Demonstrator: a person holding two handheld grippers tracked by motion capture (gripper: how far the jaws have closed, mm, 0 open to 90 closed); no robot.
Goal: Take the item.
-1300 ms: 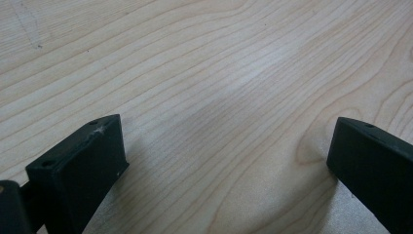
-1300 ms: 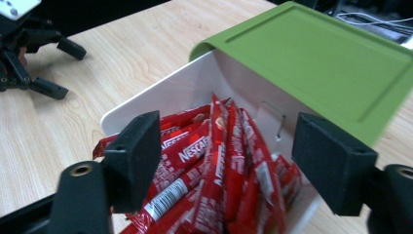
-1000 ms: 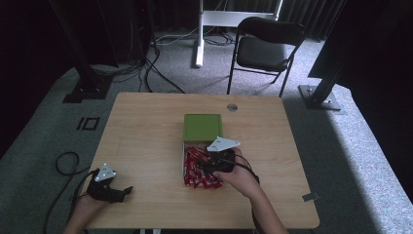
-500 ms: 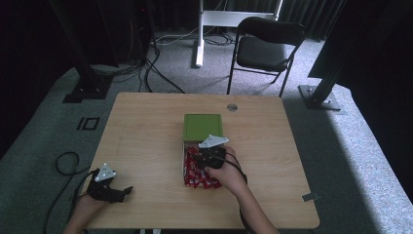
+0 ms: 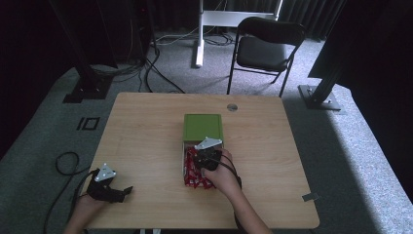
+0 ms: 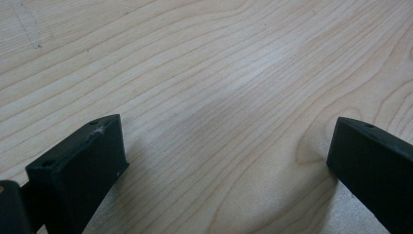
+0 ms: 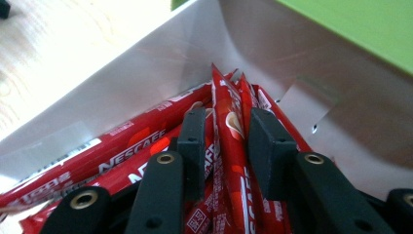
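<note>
Red coffee sticks point(image 7: 122, 156), heaped lengthways in an open white box point(image 7: 146, 73), its green lid point(image 5: 203, 126) flipped back at the far end. Right tongs point(image 7: 226, 131) down inside the box, narrowed to a slim gap with a single stick point(image 7: 233, 146) running up between the pads. Hard to call whether pinching yet or just bracketing it. Lined up along the stick's length, probably to lift one clear without dragging its neighbours. Left tongs point(image 6: 226, 146) well off to the left of the box, near the front edge, spread wide over bare wooden desk point(image 5: 146, 131), holding nothing. Parked there, by the look of it, to keep out of the working hand's way. Looks like the grab stage of a one-stick pick from the box.
</note>
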